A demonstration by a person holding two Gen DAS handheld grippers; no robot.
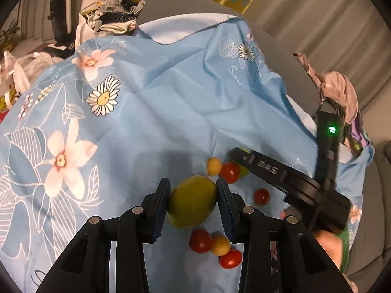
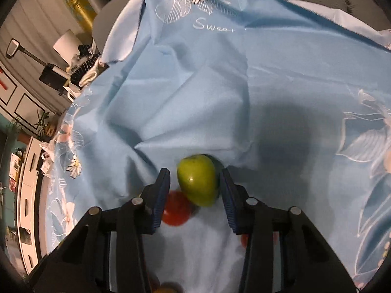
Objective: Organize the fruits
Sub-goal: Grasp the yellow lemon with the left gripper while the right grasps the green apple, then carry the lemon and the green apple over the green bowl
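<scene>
In the left wrist view my left gripper is shut on a large yellow-green fruit, both pads touching its sides, just above the blue floral cloth. Small red tomatoes and small orange fruits lie around it. My right gripper's black body reaches in from the right over a red tomato. In the right wrist view my right gripper is open around a green apple; the apple touches the right pad, with a gap to the left pad. A red tomato lies by the left finger.
The cloth is wrinkled and covers a grey rounded surface. Piled clothes lie at the far left edge and more clothes at the right. White plastic bags sit off to the left. A person's hand holds the right gripper.
</scene>
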